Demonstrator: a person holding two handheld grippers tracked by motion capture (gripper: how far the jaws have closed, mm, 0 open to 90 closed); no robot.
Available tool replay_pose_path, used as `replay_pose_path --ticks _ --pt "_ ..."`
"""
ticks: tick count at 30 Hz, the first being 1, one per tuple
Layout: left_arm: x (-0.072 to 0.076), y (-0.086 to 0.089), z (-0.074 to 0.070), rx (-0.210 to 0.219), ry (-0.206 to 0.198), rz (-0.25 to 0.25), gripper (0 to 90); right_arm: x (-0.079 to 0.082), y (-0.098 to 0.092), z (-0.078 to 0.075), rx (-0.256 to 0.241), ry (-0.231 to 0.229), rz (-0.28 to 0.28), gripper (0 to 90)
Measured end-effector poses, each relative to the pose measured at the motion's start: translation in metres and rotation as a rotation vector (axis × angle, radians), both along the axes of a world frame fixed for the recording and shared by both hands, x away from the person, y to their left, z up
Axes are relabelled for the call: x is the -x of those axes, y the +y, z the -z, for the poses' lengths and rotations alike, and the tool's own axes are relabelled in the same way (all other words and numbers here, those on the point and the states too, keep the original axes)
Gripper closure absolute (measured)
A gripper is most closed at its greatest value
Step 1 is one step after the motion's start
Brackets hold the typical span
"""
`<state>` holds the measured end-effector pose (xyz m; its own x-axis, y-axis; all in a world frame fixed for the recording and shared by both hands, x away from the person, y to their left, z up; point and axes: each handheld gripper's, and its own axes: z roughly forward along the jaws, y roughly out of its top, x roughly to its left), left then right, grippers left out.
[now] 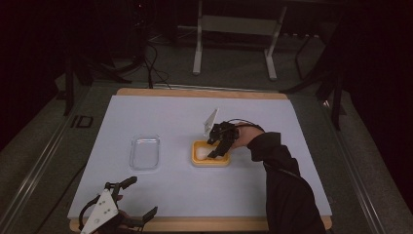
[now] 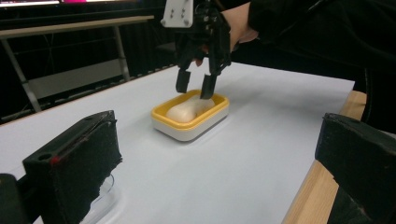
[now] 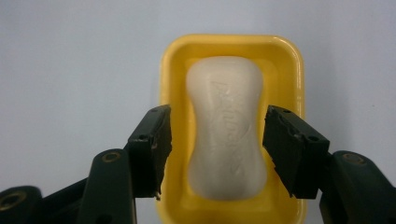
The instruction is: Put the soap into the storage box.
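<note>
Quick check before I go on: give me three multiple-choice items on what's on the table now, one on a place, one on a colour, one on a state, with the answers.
1. Where does the clear lid lie?
A. On the soap dish
B. On the table, apart from the dish, towards the left tongs' side
C. In the left tongs

2. What colour is the inside of the soap dish?
A. Yellow
B. Blue
C. Green

3. How do the right tongs stand?
A. Shut on the soap
B. Open, one jaw on each side of the soap
C. Open, away from the dish

Answers:
1 B: the high view shows it flat on the white table, separate from the dish.
2 A: the right gripper view shows yellow around the white soap bar.
3 B: gaps show between both jaws and the soap.
</note>
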<state>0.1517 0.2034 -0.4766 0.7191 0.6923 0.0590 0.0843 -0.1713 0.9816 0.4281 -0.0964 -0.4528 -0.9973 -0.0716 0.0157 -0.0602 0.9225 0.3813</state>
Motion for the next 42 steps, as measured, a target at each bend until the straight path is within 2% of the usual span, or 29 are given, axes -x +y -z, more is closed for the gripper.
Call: replay_pose_path --ticks 9,12,14,15,16,18,19,22,26,28,30,33,35,38,42 --pt "0.0 -0.001 0.0 -0.009 -0.001 -0.002 0.1 0.008 -0.015 -0.013 -0.035 -0.02 0.024 40.7" --pt "0.0 -0.001 0.0 -0.009 -0.001 -0.001 0.1 0.01 -0.02 -0.015 -0.017 -0.026 0.042 37.5" --pt "0.0 -0.001 0.001 -0.011 0.001 -0.003 0.1 0.01 -0.023 -0.016 -0.016 -0.033 0.066 29.8" --pt "0.0 -0.001 0.001 -0.01 0.002 -0.003 0.1 0.011 -0.025 -0.017 -0.012 -0.037 0.081 29.5" --pt "-0.001 -0.001 0.001 -0.011 0.003 -0.004 0.1 0.011 -0.027 -0.017 -0.009 -0.049 0.086 29.0" --pt "-0.001 -0.001 0.001 -0.011 0.003 -0.004 0.1 0.013 -0.03 -0.018 -0.018 -0.07 0.107 22.1" --pt "-0.001 -0.002 0.001 -0.011 0.003 -0.004 0.1 0.013 -0.03 -0.018 -0.018 -0.07 0.107 22.1" --pt "-0.001 -0.002 0.001 -0.013 0.004 -0.003 0.1 0.014 -0.035 -0.019 -0.033 -0.061 0.173 13.9" --pt "-0.001 -0.002 0.001 -0.017 0.007 -0.003 0.1 0.015 -0.041 -0.018 -0.043 -0.058 0.253 13.1" --pt "-0.001 -0.002 0.001 -0.016 0.007 -0.001 0.1 0.015 -0.045 -0.018 -0.06 -0.041 0.302 13.4" --pt "-0.001 -0.002 0.001 -0.017 0.008 0.001 0.1 0.017 -0.05 -0.019 -0.088 -0.051 0.363 13.5" --pt "-0.001 -0.003 0.001 -0.016 0.008 0.002 0.1 0.022 -0.057 -0.02 -0.133 -0.059 0.415 13.6" --pt "-0.001 -0.003 0.001 -0.016 0.008 0.002 0.1 0.025 -0.061 -0.019 -0.146 -0.074 0.443 13.6" --pt "-0.001 -0.003 0.001 -0.016 0.009 0.002 0.1 0.03 -0.069 -0.017 -0.19 -0.087 0.517 13.8" --pt "-0.001 -0.003 0.001 -0.015 0.01 0.003 0.1 0.035 -0.079 -0.015 -0.212 -0.095 0.595 13.9"
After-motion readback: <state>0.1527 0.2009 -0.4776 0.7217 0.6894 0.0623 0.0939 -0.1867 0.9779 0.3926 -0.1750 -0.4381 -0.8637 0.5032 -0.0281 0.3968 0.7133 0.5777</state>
